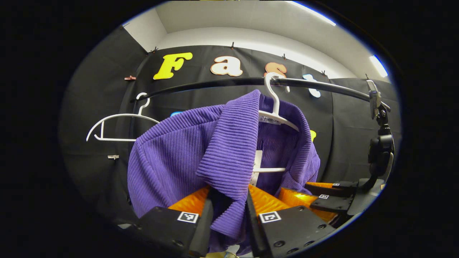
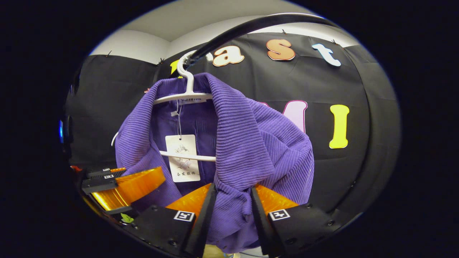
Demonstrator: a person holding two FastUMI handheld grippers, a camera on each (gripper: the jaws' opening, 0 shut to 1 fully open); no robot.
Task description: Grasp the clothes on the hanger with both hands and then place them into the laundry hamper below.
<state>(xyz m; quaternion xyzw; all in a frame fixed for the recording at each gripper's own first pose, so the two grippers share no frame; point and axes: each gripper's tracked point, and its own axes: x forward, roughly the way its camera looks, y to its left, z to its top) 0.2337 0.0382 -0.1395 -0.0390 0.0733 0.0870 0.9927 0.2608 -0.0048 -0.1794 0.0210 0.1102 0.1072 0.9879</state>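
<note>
In the left gripper view, my left gripper (image 1: 229, 211) has its two fingers set on either side of a hanging fold of the purple shirt (image 1: 179, 157). The ribbed front edge of the cloth runs down between the fingers and fills the gap, and both inner faces touch it, so the jaws are closed down to the thickness of the fold and grip it.

In the right gripper view, my right gripper (image 2: 233, 215) stands the same way on the other front edge of the shirt (image 2: 265, 143): narrow gap, cloth bunched between the fingers, both sides pressing on it.

The shirt is on a white hanger (image 1: 276, 107), whose hook is over the black rail (image 1: 322, 86). Its collar is draped over the hanger's shoulders and it is open at the front, with the hanger's lower bar (image 2: 186, 156) visible inside. A white paper tag (image 2: 183, 159) hangs on a string in the opening.

A second white hanger (image 1: 118, 123) hangs bare on the rail, well apart from the shirt.

Each view also shows the other gripper off to the side, just beside the shirt's lower edge: right gripper (image 1: 330, 200), left gripper (image 2: 118, 190)
</note>
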